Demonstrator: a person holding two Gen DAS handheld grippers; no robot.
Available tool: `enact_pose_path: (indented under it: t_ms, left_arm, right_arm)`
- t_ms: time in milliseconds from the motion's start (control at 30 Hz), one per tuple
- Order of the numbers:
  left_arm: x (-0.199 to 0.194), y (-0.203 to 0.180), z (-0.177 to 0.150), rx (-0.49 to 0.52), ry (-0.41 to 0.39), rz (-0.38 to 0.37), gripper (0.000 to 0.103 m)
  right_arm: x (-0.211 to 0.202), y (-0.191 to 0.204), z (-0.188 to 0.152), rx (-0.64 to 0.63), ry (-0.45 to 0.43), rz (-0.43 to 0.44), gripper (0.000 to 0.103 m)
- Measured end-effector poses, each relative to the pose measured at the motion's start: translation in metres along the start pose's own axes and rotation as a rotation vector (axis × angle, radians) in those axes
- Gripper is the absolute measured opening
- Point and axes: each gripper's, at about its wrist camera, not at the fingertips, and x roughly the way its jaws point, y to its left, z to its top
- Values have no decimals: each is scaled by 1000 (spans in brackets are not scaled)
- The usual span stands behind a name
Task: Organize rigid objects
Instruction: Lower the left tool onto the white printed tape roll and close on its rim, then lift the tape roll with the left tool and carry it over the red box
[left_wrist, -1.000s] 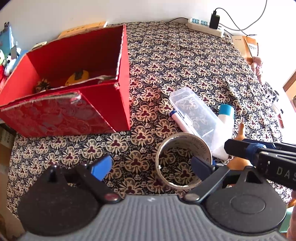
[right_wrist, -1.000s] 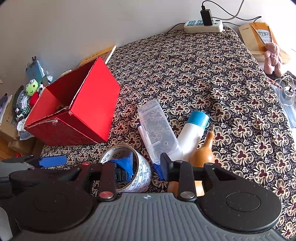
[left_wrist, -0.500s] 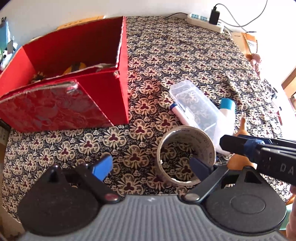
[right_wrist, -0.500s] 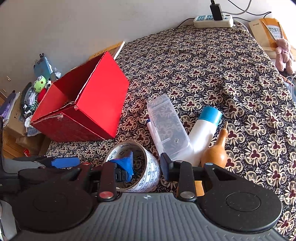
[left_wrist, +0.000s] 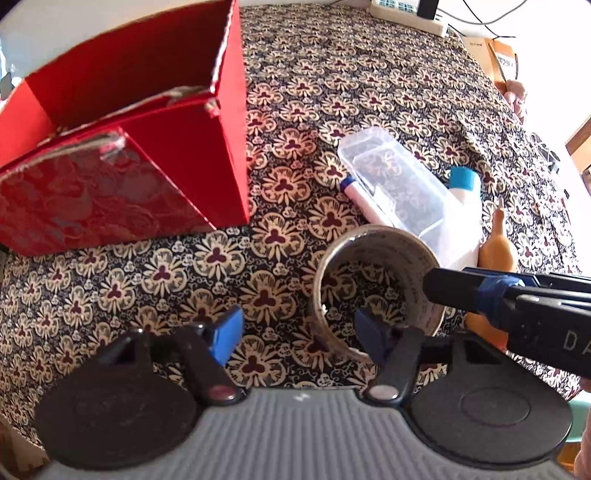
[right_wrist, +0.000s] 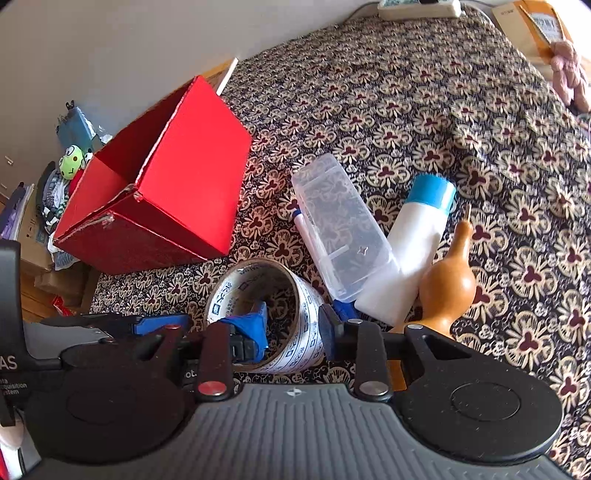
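Note:
A roll of printed packing tape (left_wrist: 380, 258) lies flat on the patterned cloth, hole upward. My left gripper (left_wrist: 299, 334) straddles its near-left wall, one blue pad outside and one inside the hole. Its jaws are closing, and a gap still shows beside the outer pad. My right gripper (right_wrist: 290, 328) straddles the tape roll (right_wrist: 295, 295) at its right wall, with its left pad inside. Those jaws are closing too, and I see no firm press. An open red box (left_wrist: 166, 147) stands to the left.
Right of the tape lie a clear plastic case (right_wrist: 340, 225), a marker (left_wrist: 358, 195) beside it, a white bottle with a blue cap (right_wrist: 413, 251) and a brown gourd (right_wrist: 447, 284). A power strip (left_wrist: 406, 14) lies at the far edge. A pink plush toy (right_wrist: 569, 70) sits far right.
Both grippers have sunk toward the tape roll, which now looks larger. The left gripper's jaws have narrowed around the roll's wall. Nothing on the cloth has shifted.

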Motion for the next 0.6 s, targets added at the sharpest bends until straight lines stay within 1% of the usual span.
enact_pose_path:
  t_ms: [67, 100, 200, 267, 300, 333, 400, 467, 500, 600]
  left_arm:
    - [4, 1, 0, 3, 11, 0, 59]
    - [7, 2, 0, 2, 18, -3, 54]
    - [11, 4, 1, -6, 30, -34, 50]
    - [13, 3, 2, 1, 32, -41, 46]
    - [14, 2, 2, 7, 32, -45, 40]
    - [15, 0, 3, 14, 34, -52, 30]
    - [19, -2, 4, 17, 46, -71, 19]
    - [21, -3, 4, 22, 51, -73, 18]
    - [22, -4, 5, 25, 49, -70, 16]
    - [23, -3, 6, 26, 52, -71, 15]
  right_arm:
    - [3, -1, -1, 10, 5, 5, 10]
    - [4, -2, -2, 11, 6, 3, 10]
    - [9, -3, -3, 23, 19, 3, 9]
    - [13, -3, -4, 26, 26, 0, 8]
    - [15, -4, -4, 31, 28, -5, 7]
    - [16, -5, -4, 38, 28, -8, 5]
    - [17, -6, -3, 43, 23, -3, 4]
    - [18, -7, -2, 44, 25, -5, 1]
    - [18, -7, -2, 43, 25, -5, 1]
    - [17, -6, -2, 29, 33, -9, 0]
